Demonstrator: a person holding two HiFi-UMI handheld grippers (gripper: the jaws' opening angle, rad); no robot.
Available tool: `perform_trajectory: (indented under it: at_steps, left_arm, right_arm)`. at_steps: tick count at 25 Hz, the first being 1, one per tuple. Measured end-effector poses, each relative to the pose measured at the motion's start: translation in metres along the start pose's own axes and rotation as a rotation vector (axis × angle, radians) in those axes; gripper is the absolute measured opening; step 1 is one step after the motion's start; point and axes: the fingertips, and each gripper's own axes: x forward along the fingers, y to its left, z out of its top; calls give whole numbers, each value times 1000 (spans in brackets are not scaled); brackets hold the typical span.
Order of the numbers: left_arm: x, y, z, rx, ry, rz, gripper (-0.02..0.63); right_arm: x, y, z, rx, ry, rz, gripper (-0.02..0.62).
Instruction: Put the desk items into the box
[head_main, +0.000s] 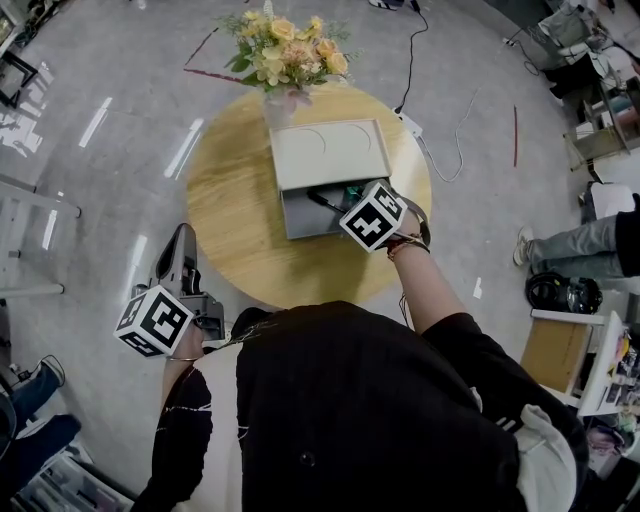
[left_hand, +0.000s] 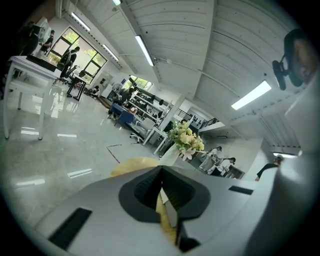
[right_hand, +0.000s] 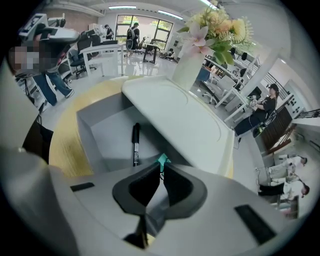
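Inside box (right_hand: 97, 131), pen (right_hand: 135, 144) lies beyond right gripper (right_hand: 161, 169) jaws.

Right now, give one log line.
left gripper: shut, empty | right gripper: shut on teal item, over box | pen: in box

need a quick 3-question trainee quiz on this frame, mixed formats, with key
1. True or false: the lid of the grey box is closed.
2. What lies on the box floor? A) scissors B) black pen C) stapler
3. Fill in: the right claw, shut on a teal item, hangs over the ____.
Key: 1 false; 2 B; 3 box.
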Motion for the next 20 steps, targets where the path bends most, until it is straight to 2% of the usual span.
perform_trajectory:
  at_steps: [9,13,20]
  left_arm:
    - [-10,1,-4,26,24,20,11]
    - [-15,-1,-9,41,50,36,11]
    - [-14,-14,-17,65,98,13,11]
  right_arm:
    - [-2,3,6,34,-59,-18,40]
    - [-6,2,6,65,-82,-20,77]
    - [-19,2,4,143,-126,-16,91]
